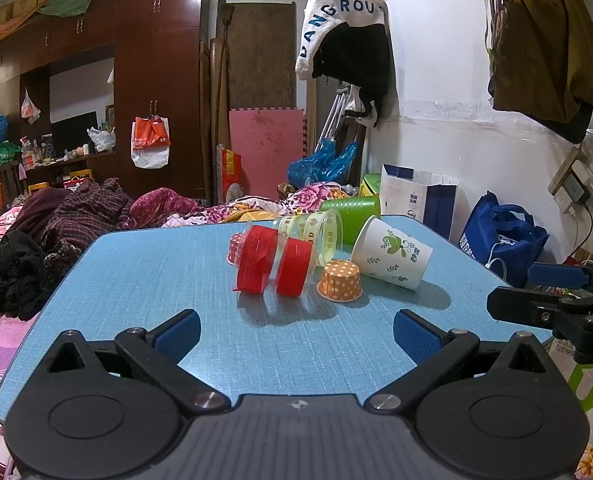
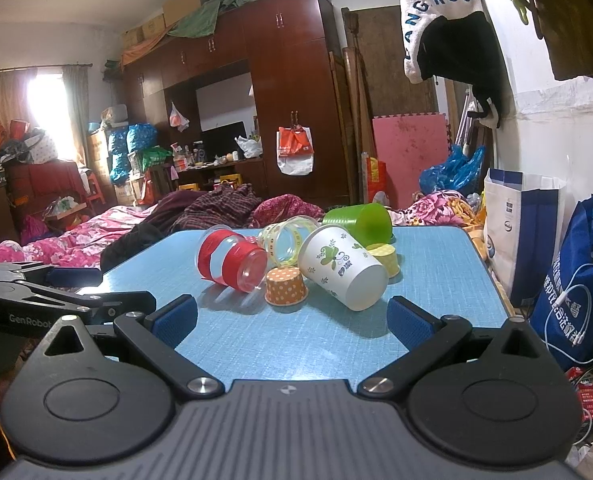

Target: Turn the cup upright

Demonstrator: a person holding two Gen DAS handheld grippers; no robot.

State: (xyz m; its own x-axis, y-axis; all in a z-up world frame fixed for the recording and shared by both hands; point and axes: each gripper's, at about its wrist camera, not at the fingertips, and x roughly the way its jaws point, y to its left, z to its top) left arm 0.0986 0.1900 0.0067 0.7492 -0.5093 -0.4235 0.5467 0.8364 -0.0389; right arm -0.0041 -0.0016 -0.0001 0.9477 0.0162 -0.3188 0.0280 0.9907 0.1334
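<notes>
Tipped cups (image 1: 392, 254) mid-table (image 1: 136, 280), near edge bare

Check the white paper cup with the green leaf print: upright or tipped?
Tipped. The white paper cup lies on its side on the blue table, closed base toward the camera, beside the orange dotted cup.

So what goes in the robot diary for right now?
left gripper: open, empty | right gripper: open, empty | cups: tipped, untouched | table
</notes>
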